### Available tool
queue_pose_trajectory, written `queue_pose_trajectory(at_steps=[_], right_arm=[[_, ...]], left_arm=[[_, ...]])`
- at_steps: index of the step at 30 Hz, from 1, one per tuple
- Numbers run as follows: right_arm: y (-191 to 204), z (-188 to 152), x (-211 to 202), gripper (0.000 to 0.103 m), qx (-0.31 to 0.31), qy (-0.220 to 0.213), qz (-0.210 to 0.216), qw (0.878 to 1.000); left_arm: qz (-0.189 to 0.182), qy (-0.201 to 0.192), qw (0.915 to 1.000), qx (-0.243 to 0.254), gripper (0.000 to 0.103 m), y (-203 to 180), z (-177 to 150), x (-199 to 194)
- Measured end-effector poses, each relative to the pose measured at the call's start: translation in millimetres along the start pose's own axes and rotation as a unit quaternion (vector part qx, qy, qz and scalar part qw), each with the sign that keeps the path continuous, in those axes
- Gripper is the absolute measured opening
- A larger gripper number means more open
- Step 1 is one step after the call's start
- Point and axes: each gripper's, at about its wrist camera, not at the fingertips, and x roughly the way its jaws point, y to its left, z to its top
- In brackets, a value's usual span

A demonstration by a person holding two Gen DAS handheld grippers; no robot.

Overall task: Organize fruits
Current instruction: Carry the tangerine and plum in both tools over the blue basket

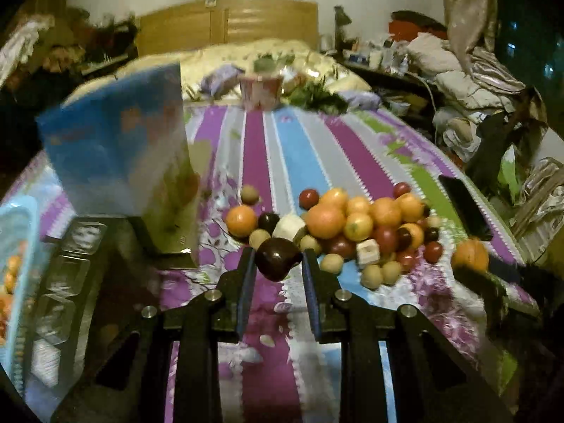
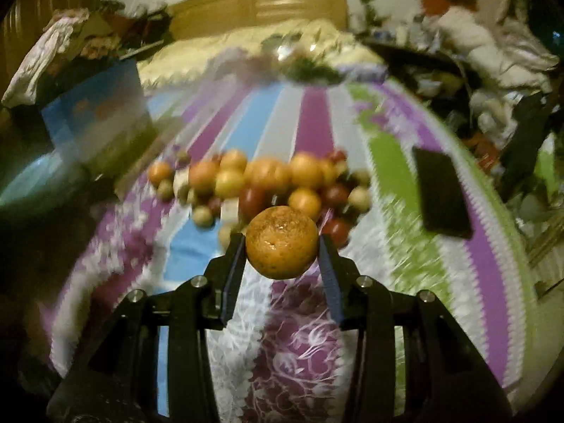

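your left gripper (image 1: 278, 259) is clenched on a dark plum (image 1: 276, 259), held clear above the striped bedspread (image 1: 296, 162). your right gripper (image 2: 282, 246) grasps an orange (image 2: 281, 242), also off the cloth. the fruit pile (image 1: 352, 229) sits mid-bed, a blue box (image 1: 116, 148) near the left edge, a black phone (image 2: 442, 194) toward the right edge.

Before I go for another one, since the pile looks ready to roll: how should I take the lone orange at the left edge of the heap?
Grip the lone orange across its widest middle, coming from above and its open left side. It is round, so any pair of opposite sides works, but a dark plum touches its right, while striped bedcover lies bare on its left and far sides.
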Motion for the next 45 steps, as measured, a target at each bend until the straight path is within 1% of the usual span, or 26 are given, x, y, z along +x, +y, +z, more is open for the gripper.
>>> queue_pose_trajectory(at_steps=[1,5,11,14,20,23,28,35,41,45], right_arm=[[1,6,-5,0.042,0.001,-0.006,-0.002,1.000],[9,26,-29,0.042,-0.005,-0.036,-0.015,0.999],[28,43,-59,0.042,-0.015,-0.077,-0.022,0.997],[41,51,-67,0.042,-0.021,-0.088,-0.019,0.996],[69,64,-74,0.042,-0.037,-0.096,-0.011,0.995],[83,69,-78,0.042,-0.045,-0.100,-0.003,0.994],[113,81,-84,0.042,-0.063,-0.111,0.014,0.992],[163,101,-88,0.042,-0.090,-0.123,0.046,0.987],[212,112,-89,0.042,-0.115,-0.120,0.087,0.982],[250,119,-87,0.042,-0.138,-0.112,0.117,0.977]], left_arm=[[-0.001,-0.006,1.0000,-0.001,0.026,-1,3,-9],[0.016,-0.035,0.9992,0.007,0.026,-3,11,-43],[0.031,-0.071,0.9969,-0.012,0.026,15,22,-83],[0.043,-0.085,0.9952,-0.020,0.026,25,26,-99],[0.061,-0.101,0.9919,-0.046,0.026,50,32,-124],[0.073,-0.112,0.9893,-0.058,0.026,68,37,-137],[0.094,-0.118,0.9852,-0.082,0.026,101,42,-154],[0.137,-0.125,0.9764,-0.111,0.026,154,48,-178],[0.179,-0.119,0.9662,-0.143,0.026,207,45,-196],[0.199,-0.109,0.9601,-0.164,0.026,241,41,-205]])
